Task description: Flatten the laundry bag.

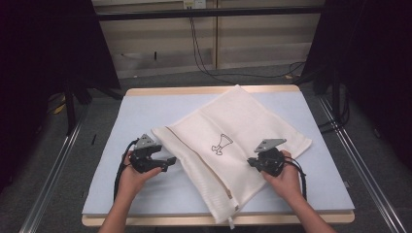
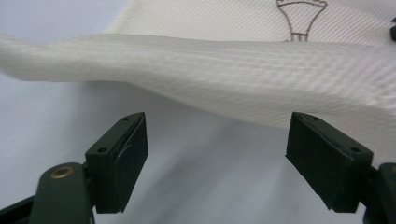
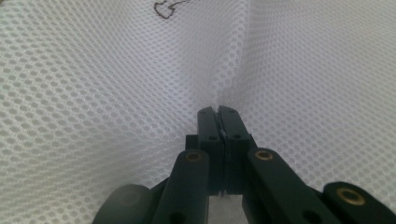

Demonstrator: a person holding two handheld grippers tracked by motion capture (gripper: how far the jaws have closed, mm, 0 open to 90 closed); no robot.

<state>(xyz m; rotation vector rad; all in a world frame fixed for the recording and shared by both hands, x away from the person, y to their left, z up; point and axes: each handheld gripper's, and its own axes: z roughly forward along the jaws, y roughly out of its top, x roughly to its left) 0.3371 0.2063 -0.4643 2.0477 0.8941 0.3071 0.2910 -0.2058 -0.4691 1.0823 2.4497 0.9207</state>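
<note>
A cream mesh laundry bag [image 1: 233, 136] with a small dark printed figure [image 1: 221, 144] lies slantwise on the pale blue table mat [image 1: 136, 111]. My left gripper [image 1: 167, 162] sits at the bag's left edge, open, with the lifted edge of the bag [image 2: 224, 74] just beyond its fingertips and nothing between them. My right gripper [image 1: 251, 162] is shut on the bag's mesh [image 3: 116, 93], pinching a fold that rises from its tips [image 3: 218, 112]. A zipper pull [image 1: 230, 224] hangs at the bag's near corner.
The mat covers a wooden table [image 1: 209, 90] with bare mat to the left and right of the bag. Black cables [image 1: 204, 63] run across the floor behind the table, and metal rails [image 1: 48, 179] flank it.
</note>
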